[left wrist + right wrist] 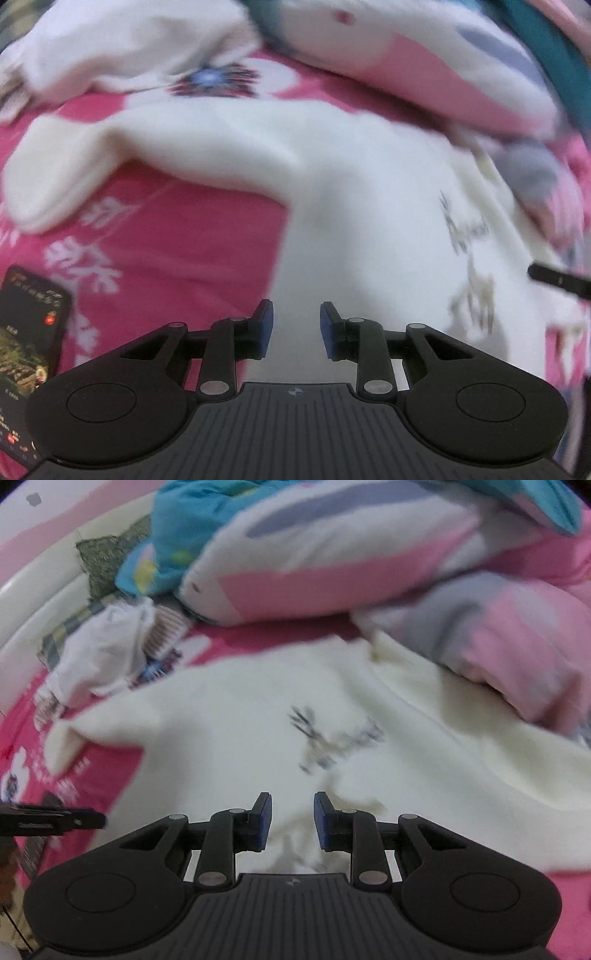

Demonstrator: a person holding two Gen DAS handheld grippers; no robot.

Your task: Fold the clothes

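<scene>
I see a cream sweater (354,192) lying spread on a bed covered by a pink sheet (192,236) with white printed characters. The characters are blurred and I cannot read them. The sweater has a grey print on the chest (325,742), something like a deer with antlers, but the motion blur makes it not sure. One sleeve (70,170) stretches toward the left side of the bed in the left wrist view, and its cuff rests on the sheet.

My left gripper (296,328) is above the lower body of the sweater, near the hem. Its two blue-padded fingers (264,328) stand apart and nothing is between them. My right gripper (292,821) is also over the sweater, just below the print, with its fingers separated and holding nothing. Whether they touch the cloth I cannot tell.

At the near left edge of the bed a phone (26,332) lies with the screen lit. It shows some small text and red icons, too small to read. Toward the head of the bed there is a pillow (325,554) in pink, white and grey-blue, with a teal cloth (184,528) beside it, and a crumpled white garment (103,653) at the far left. A second pink and grey cushion (517,635) lies against the right shoulder of the sweater.
</scene>
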